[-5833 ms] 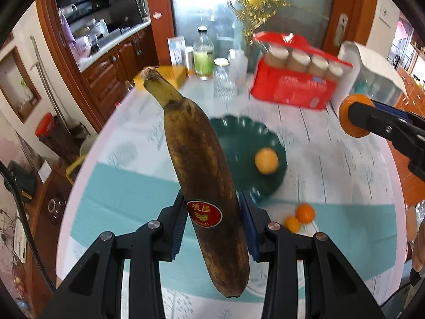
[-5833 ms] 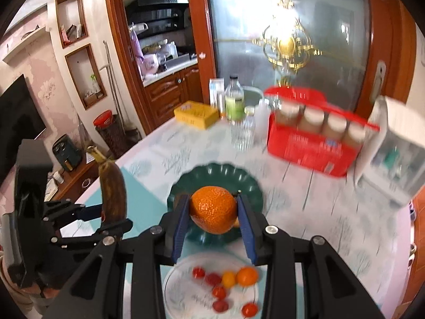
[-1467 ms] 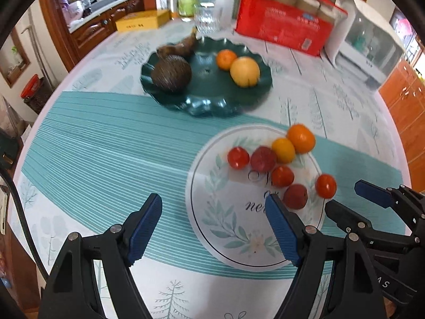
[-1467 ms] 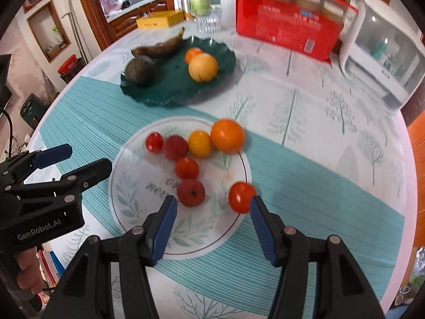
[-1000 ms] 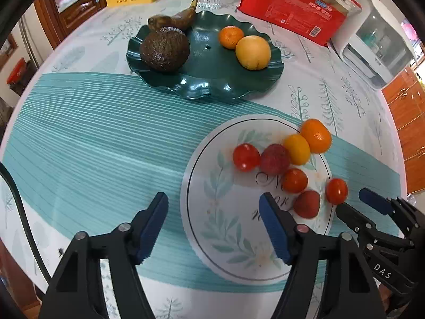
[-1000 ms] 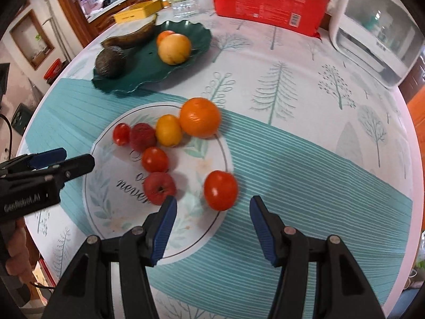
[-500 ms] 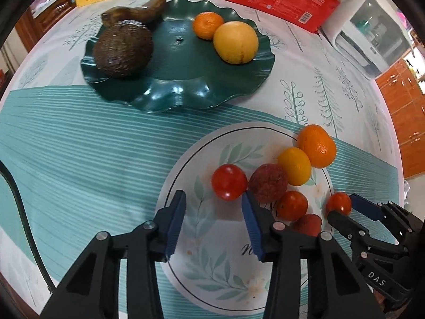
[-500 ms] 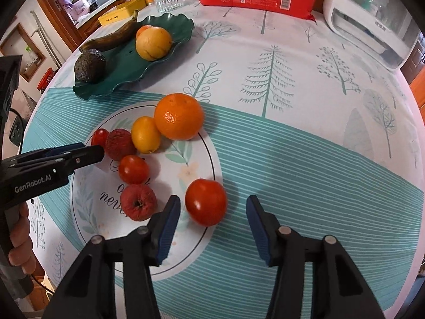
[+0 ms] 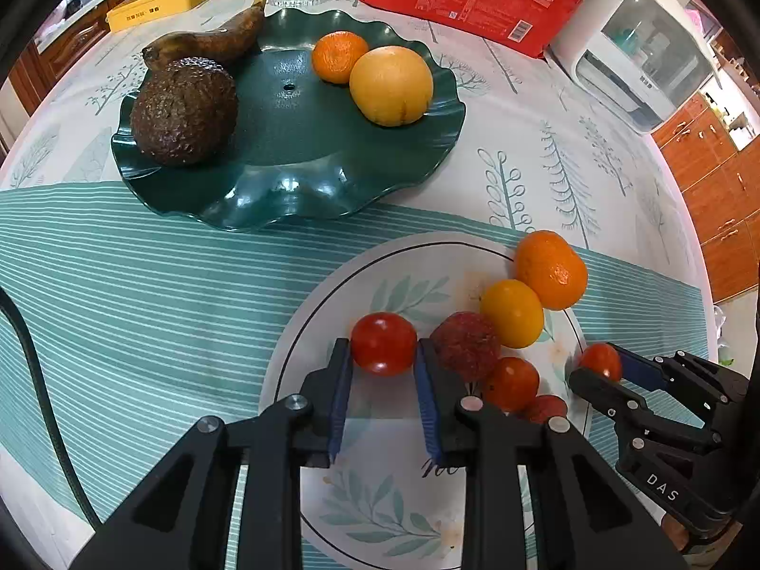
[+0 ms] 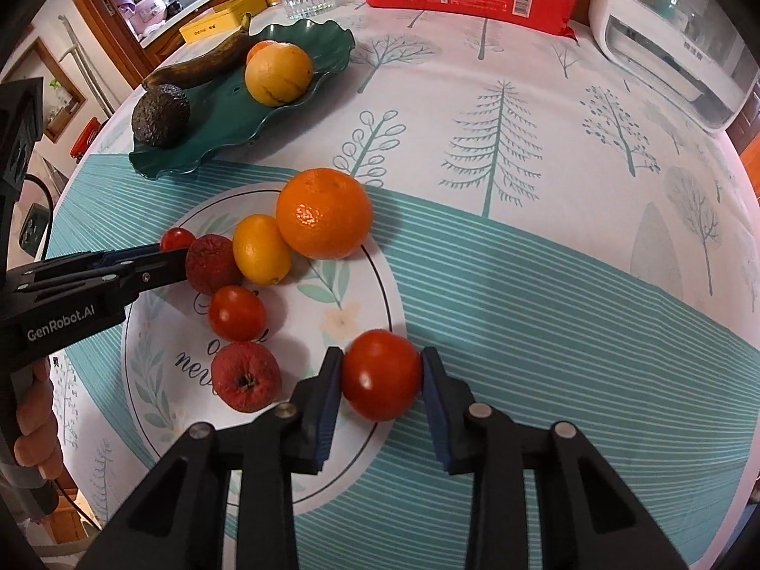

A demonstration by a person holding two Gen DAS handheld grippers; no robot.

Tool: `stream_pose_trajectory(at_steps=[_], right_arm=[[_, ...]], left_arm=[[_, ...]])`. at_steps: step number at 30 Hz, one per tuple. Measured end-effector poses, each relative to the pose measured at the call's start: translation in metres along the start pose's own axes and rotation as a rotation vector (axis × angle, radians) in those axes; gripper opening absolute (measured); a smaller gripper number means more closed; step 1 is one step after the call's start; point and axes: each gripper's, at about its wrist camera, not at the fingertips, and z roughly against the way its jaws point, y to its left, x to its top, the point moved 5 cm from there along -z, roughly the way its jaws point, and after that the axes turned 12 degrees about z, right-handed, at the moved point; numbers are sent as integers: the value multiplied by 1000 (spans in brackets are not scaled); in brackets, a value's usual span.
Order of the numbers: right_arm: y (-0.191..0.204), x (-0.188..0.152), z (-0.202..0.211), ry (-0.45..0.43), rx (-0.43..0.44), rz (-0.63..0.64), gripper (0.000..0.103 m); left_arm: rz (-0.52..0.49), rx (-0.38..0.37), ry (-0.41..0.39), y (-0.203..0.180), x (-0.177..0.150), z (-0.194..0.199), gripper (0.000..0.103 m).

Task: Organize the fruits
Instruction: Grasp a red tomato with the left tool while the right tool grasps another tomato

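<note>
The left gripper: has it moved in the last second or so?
Yes. The left gripper has moved forward over the white plate and closed around a cherry tomato.

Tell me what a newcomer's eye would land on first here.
Probably the two small round red tomatoes, each pinched between blue pads: one in the left hand-held gripper over the white leaf-printed plate, the other in the right hand-held gripper at that plate's rim. Next, the wavy dark green dish behind, holding a bumpy brown avocado and a blackened banana.
</note>
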Motion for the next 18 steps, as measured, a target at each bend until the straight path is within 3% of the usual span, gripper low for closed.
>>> stream_pose_trajectory(at_steps=[8, 18], right_arm=[[1, -2, 2, -2, -3, 9, 32], [8, 7, 27, -55, 18, 22, 31]], left_arm=[[13, 13, 3, 4, -9, 5, 23], [-18, 25, -23, -3, -16, 40, 23]])
